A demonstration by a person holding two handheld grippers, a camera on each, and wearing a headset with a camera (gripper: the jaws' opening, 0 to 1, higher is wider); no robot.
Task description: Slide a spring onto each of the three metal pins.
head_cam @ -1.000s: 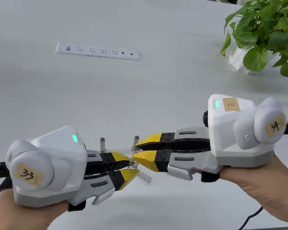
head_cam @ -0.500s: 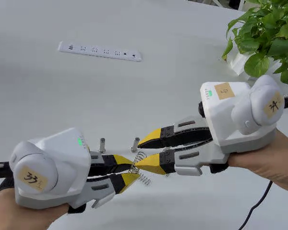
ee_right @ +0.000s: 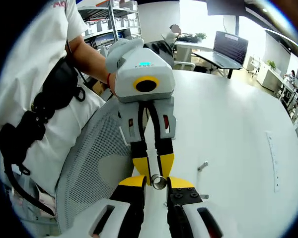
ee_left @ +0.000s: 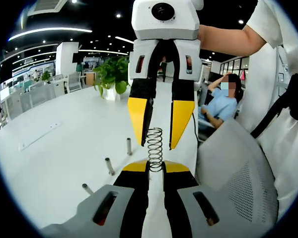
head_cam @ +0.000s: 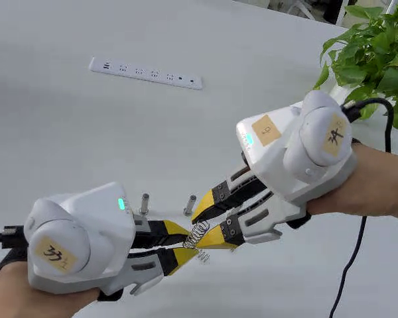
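Observation:
A small steel spring (head_cam: 198,232) hangs in the air between the two grippers. My left gripper (head_cam: 188,243), low on the left, is shut on one end of it, as its own view shows (ee_left: 155,166). The spring (ee_left: 155,145) rises from those tips. My right gripper (head_cam: 199,232) slants down from the right, its yellow fingers open on either side of the spring's free end (ee_right: 159,182). Two metal pins (head_cam: 144,202) (head_cam: 190,204) stand upright on the white table just behind the tips; the left gripper view shows three pins (ee_left: 109,166). Another spring (head_cam: 203,256) lies on the table below.
A white power strip (head_cam: 146,73) lies far back on the table (head_cam: 66,146). A potted plant (head_cam: 378,53) stands at the right rear. A black cable (head_cam: 350,265) trails from the right gripper. A grey mesh chair (ee_left: 238,168) is near the table edge.
The right gripper's jaws have spread apart, and it has swung left and tipped steeply downward. The spring now sits between its fingers. The left gripper has stayed put, still holding the spring.

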